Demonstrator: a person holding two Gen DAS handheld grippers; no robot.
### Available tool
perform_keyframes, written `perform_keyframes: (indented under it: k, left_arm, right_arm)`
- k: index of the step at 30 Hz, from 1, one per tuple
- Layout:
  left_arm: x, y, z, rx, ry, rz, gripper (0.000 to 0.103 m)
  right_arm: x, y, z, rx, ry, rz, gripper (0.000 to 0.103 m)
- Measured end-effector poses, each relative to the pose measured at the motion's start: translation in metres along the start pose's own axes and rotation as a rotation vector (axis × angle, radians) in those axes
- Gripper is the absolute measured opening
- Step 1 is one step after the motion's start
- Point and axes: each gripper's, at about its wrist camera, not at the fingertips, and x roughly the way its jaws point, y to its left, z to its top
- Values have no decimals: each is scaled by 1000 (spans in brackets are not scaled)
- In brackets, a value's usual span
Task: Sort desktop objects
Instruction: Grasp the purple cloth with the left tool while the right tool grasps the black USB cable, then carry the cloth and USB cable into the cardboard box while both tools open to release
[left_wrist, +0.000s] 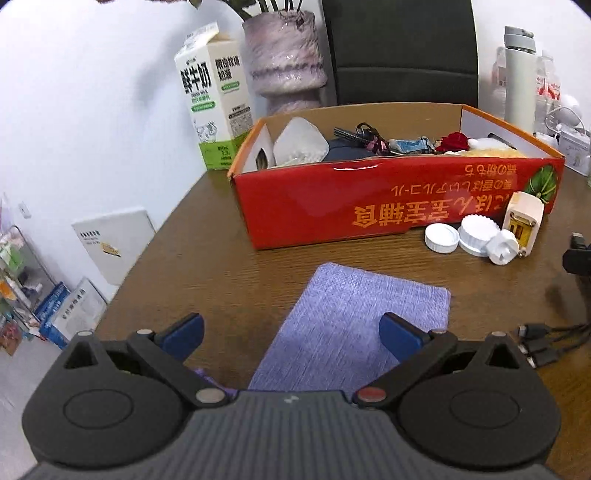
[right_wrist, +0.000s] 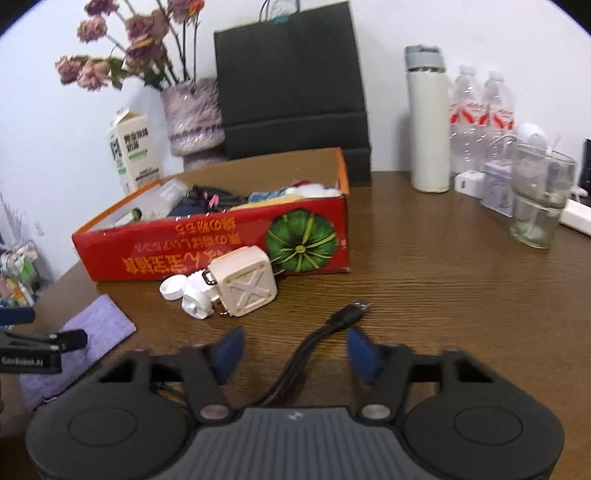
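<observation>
brown wood-grain table (right_wrist: 424, 280) against a white wall, cluttered along its far edge. red cardboard box (left_wrist: 332, 206) sits toward the far-left part of the table, open top, printed side with a green pumpkin picture facing the cameras; inside it a jumble: white tissue roll (left_wrist: 299, 142), keys (left_wrist: 360, 134), a blue packet, something red, something yellow. just in front of the box's near wall, toward its right end: white bottle cap (left_wrist: 441, 238), a second ribbed white cap touching it, white plug adapter (left_wrist: 504, 247), and cream square charger block (right_wrist: 245, 286), all bunched together. purple cloth (left_wrist: 354, 325) lies flat near the table's near-left edge. black usb cable (right_wrist: 332, 325) runs from the near edge toward the table's middle, plug end free. behind the box: milk carton (left_wrist: 212, 96), pink fuzzy vase (right_wrist: 194, 114) with dried flowers, dark paper bag (right_wrist: 291, 81). far-right edge: white thermos (right_wrist: 428, 122), water bottles (right_wrist: 480, 122), clear glass (right_wrist: 537, 199), small white items. left gripper (left_wrist: 291, 332) hangs over the cloth, jaws wide apart, nothing between the pads, cloth under them; contact with the cloth cannot be judged. right gripper (right_wrist: 293, 354) straddles the cable, jaws partway apart, pads on either side of it and not pressing it.
</observation>
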Motion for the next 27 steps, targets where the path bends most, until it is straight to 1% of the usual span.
perform_keyframes:
  k: [4,5,7,8,9,10,11,12,13,14,15,17,19,23,25,27]
  left_arm:
    - [4,-1,1,-1,3,-56,103]
    - [4,-1,1,-1,6,-73,103]
    - [3,-4,0,0,10,-100,100]
    - [2,-4,0,-13,18,-124,91]
    - [1,-2,0,-34,32,-152,82]
    - [0,0,1,-54,43,-177,78]
    - [-3,-2,0,-39,39,-186,67]
    - [-6,-4,-1,-20,29,-199,52]
    - [-11,-8,-2,-6,18,-218,42]
    - [-14,-12,-3,13,10,-236,21]
    - [-18,-18,-5,37,3,-244,7]
    - [-24,-28,-9,76,-12,-227,6]
    - [-26,-28,-11,72,-16,-230,5]
    - [-36,-10,-6,-31,-20,-270,5]
    - [-50,0,-1,-83,-52,-302,5]
    - [-69,5,7,-106,-100,-332,5]
  right_arm:
    - [13,0,7,-15,16,-54,51]
    - [14,1,8,-25,18,-61,49]
    - [15,4,7,-61,23,-70,34]
    - [14,5,7,-73,24,-70,24]
    - [14,6,6,-79,25,-60,19]
    - [13,7,6,-86,25,-54,17]
    - [13,8,5,-92,26,-51,12]
    - [12,9,5,-97,27,-50,8]
    - [11,10,4,-106,28,-45,7]
    - [10,11,3,-111,28,-39,7]
    - [9,12,3,-111,28,-30,6]
    - [6,12,1,-104,27,-7,6]
    - [2,12,0,-96,17,0,6]
    - [-18,8,2,-59,-65,25,6]
    - [-31,4,5,-32,-119,53,6]
    - [-47,3,10,-7,-176,93,5]
